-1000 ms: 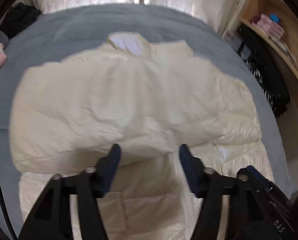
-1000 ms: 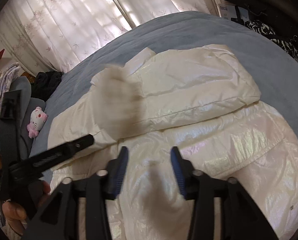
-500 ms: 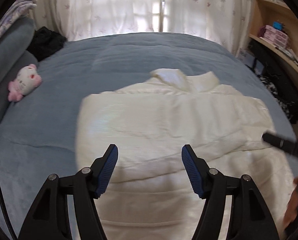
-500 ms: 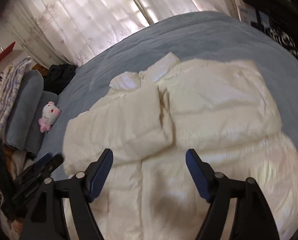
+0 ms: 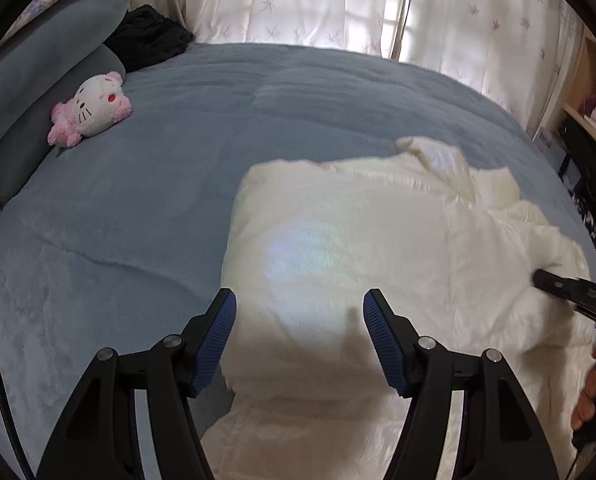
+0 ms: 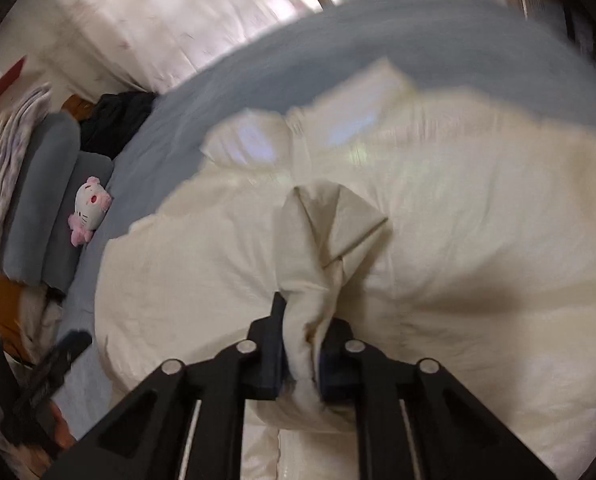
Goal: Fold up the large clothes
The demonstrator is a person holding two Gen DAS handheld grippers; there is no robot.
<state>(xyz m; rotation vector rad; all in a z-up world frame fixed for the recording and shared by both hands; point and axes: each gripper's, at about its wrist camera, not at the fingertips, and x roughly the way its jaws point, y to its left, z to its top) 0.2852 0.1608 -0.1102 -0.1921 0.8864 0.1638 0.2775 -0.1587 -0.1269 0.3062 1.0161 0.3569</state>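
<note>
A large cream puffer jacket (image 5: 377, 248) lies on the blue-grey bed (image 5: 158, 200), its sleeves folded over the body and its collar (image 5: 437, 156) at the far side. My left gripper (image 5: 298, 328) hovers open above the jacket's left edge, nothing between its blue pads. In the right wrist view, my right gripper (image 6: 302, 344) is shut on a bunched fold of the jacket (image 6: 457, 208), and a ridge of fabric (image 6: 329, 224) rises from its jaws. The right gripper's black finger (image 5: 569, 286) and a hand (image 5: 589, 400) show at the right edge of the left wrist view.
A pink and white plush toy (image 5: 90, 110) rests by the grey pillows (image 5: 38, 80) at the left. Dark clothing (image 5: 146, 40) lies at the bed's far corner. White curtains (image 5: 317, 0) hang behind. Shelves (image 5: 593, 112) stand at the right.
My right gripper went from open over the jacket to shut on a fold of it. My left gripper drifted left toward the jacket's edge, staying open; more bed and the plush toy came into view.
</note>
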